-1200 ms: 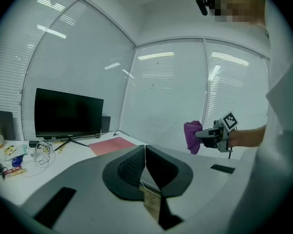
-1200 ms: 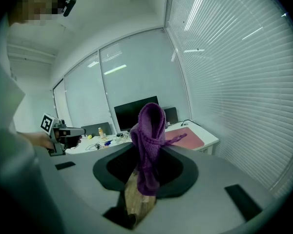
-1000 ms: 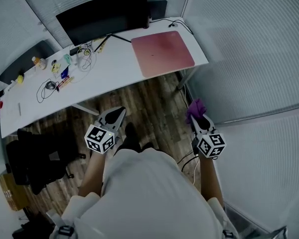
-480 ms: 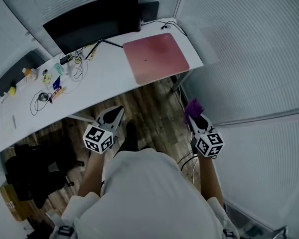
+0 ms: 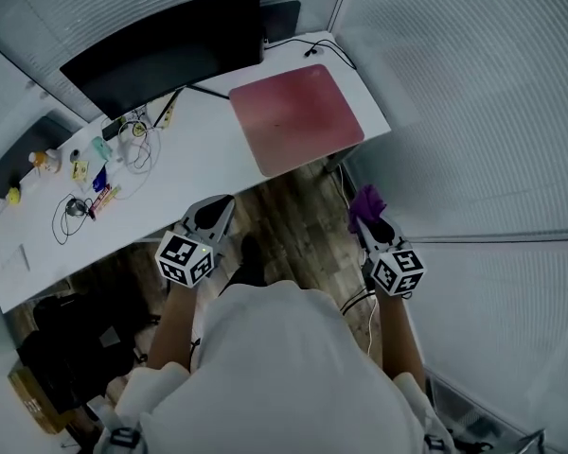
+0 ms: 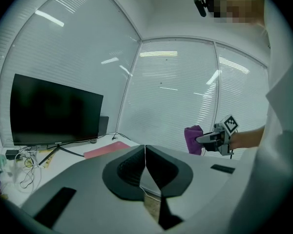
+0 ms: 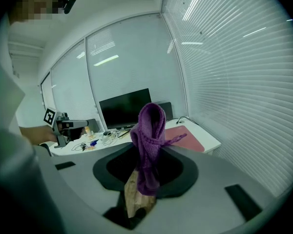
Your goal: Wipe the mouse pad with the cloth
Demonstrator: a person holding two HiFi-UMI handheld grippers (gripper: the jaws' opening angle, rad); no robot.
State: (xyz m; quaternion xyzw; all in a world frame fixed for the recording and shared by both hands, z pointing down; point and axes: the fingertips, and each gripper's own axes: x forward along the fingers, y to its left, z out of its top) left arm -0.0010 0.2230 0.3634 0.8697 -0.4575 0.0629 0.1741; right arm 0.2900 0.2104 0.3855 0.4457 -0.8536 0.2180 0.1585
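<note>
Jaws of right gripper (image 7: 149, 151) tight on purple cloth (image 7: 150, 126) (left gripper (image 6: 145, 150) empty, jaws together)

The purple cloth (image 7: 147, 140) looks coarsely knitted, the mouse pad (image 5: 296, 116) matt, the desk (image 5: 208, 149) smooth, the floor (image 5: 289, 218) wood-grained

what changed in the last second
Little moved. The desk and pad slid slightly down and left in the head view, so the person probably edged closer or turned their head. Nothing was grabbed or released: the right tool stays shut on the cloth, and the left tool stays shut and empty, both short of the desk.
</note>
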